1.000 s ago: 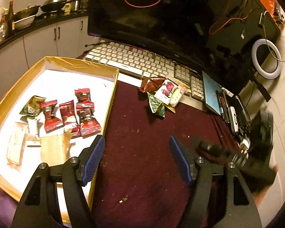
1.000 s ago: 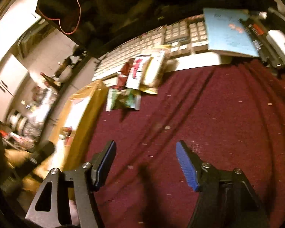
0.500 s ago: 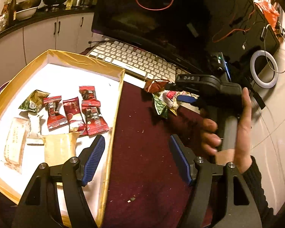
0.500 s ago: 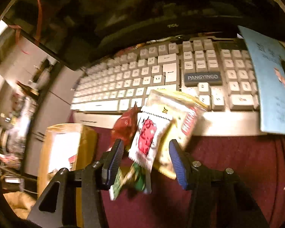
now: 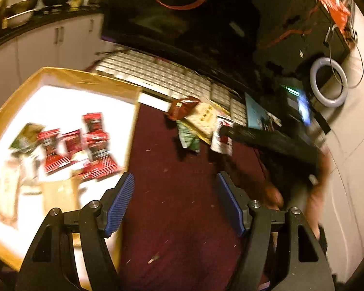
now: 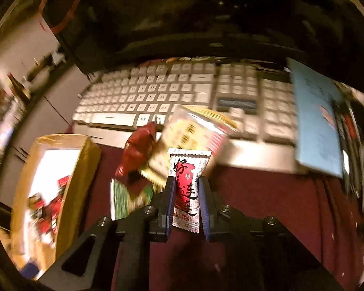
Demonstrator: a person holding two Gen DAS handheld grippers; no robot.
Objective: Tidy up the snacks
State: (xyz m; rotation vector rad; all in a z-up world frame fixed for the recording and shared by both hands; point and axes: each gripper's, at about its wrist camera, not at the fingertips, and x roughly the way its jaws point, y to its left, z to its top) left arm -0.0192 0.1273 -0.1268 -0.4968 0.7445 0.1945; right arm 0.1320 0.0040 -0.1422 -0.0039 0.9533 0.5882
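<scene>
Half a second ago my right gripper (image 6: pixel 186 201) stood with its fingers spread around the white-and-red snack packet (image 6: pixel 187 189); now those blue pads are clamped on it, holding it upright, its top edge poking out above the fingertips. Just beyond it lie the rest of the loose snacks: a yellow packet (image 6: pixel 191 133) leaning on the front edge of the keyboard (image 6: pixel 157 92), a dark red packet (image 6: pixel 138 150) to its left, and a green one (image 6: pixel 120 198) flat on the maroon tablecloth (image 6: pixel 267 194). A blue booklet (image 6: pixel 315 121) covers the keyboard's right end.

My left gripper (image 5: pixel 174 202) hangs over the cloth with its fingers wide apart and nothing between them. From that side I see the packet (image 5: pixel 220 140) pinched at the tip of my right gripper (image 5: pixel 227 131), above the cloth and near the pile. To the left sits the gold-rimmed box (image 5: pixel 85 80), its white floor carrying a cluster of red packets (image 5: pixel 85 143), a green one and some pale ones. This view is blurred, so finer detail is lost.
</scene>
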